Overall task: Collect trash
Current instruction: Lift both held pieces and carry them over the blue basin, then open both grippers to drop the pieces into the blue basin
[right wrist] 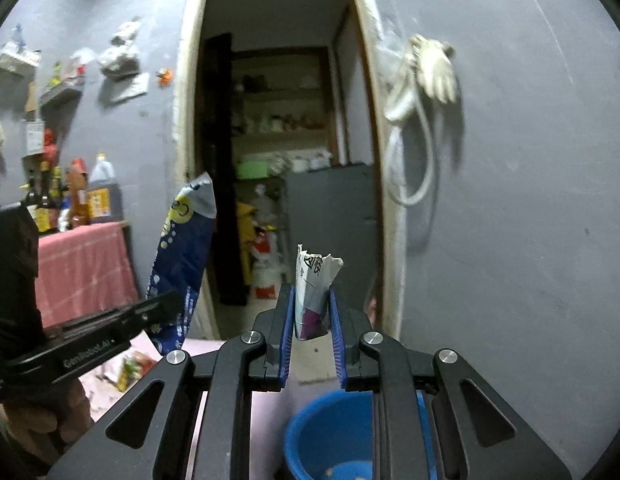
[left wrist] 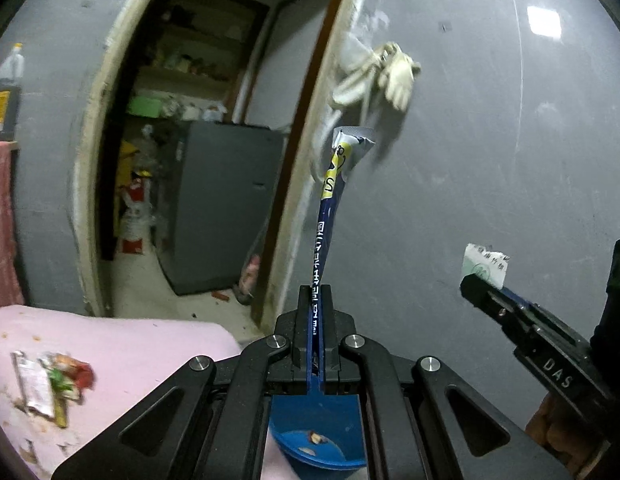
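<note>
My left gripper [left wrist: 316,292] is shut on a long blue snack wrapper [left wrist: 330,200] that stands up from the jaws; the wrapper also shows in the right wrist view [right wrist: 182,256]. My right gripper [right wrist: 313,296] is shut on a torn white paper wrapper [right wrist: 312,280], seen in the left wrist view [left wrist: 484,266] too. Both are held in the air above a blue bin [right wrist: 330,436], whose rim shows below the left gripper [left wrist: 314,440]. More wrappers [left wrist: 50,384] lie on the pink cloth-covered table [left wrist: 122,344] at the lower left.
A grey wall [right wrist: 530,200] faces me, with an open doorway [right wrist: 278,120] into a storeroom holding a grey cabinet [left wrist: 226,204]. A white glove and hose [right wrist: 426,80] hang by the door frame. Bottles [right wrist: 70,196] stand on a red-clothed shelf at left.
</note>
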Available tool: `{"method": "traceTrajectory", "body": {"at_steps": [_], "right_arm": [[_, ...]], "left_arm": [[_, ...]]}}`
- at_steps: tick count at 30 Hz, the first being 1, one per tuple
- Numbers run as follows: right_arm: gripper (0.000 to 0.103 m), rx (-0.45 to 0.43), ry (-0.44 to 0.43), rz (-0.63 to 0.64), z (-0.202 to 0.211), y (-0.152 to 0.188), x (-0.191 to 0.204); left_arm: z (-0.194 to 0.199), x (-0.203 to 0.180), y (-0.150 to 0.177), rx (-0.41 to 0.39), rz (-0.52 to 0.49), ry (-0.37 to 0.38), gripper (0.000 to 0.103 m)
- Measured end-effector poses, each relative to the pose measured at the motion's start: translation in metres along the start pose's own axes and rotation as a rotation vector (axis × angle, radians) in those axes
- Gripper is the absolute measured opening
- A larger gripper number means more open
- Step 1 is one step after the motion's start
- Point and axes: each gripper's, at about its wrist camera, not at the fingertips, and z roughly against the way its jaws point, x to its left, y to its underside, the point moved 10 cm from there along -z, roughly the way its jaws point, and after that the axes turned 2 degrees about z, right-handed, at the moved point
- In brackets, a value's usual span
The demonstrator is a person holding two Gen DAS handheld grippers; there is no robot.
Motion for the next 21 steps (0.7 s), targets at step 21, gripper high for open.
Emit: {"method": "traceTrajectory", "body": {"at_steps": [21], "right_arm": [[0.018, 0.332, 0.062, -0.207, -0.067, 0.125, -0.073]], "left_arm": [[-0.132, -0.002, 0.126, 0.414, 0.010, 0.016, 0.000]]}}
